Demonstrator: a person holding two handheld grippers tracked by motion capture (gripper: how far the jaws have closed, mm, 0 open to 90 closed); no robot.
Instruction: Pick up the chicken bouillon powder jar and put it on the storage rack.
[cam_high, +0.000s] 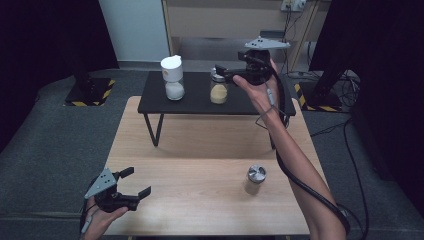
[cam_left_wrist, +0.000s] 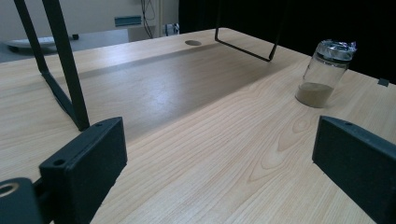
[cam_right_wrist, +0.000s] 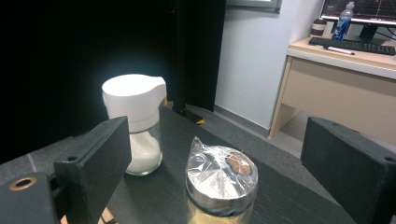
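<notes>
A low black shelf (cam_high: 200, 104) stands at the back of the wooden table (cam_high: 200, 165). On it are a white-lidded jar of white grains (cam_high: 173, 80) (cam_right_wrist: 135, 121) and a foil-capped jar of yellow powder (cam_high: 218, 90) (cam_right_wrist: 219, 186). My right gripper (cam_high: 222, 74) (cam_right_wrist: 217, 133) hovers just above and behind the yellow jar, open, its jaws well apart and clear of the cap. A third small jar (cam_high: 255, 177) (cam_left_wrist: 324, 74) with brownish powder stands on the table at the front right. My left gripper (cam_high: 139, 181) (cam_left_wrist: 219, 135) rests open near the front left corner, holding nothing.
The shelf's thin black legs (cam_left_wrist: 70, 84) rise from the table near the left gripper. Behind the table a wooden desk (cam_right_wrist: 345, 79) carries a keyboard and a bottle. Dark curtains hang on both sides. Stand bases with yellow-black tape (cam_high: 90, 92) sit on the floor.
</notes>
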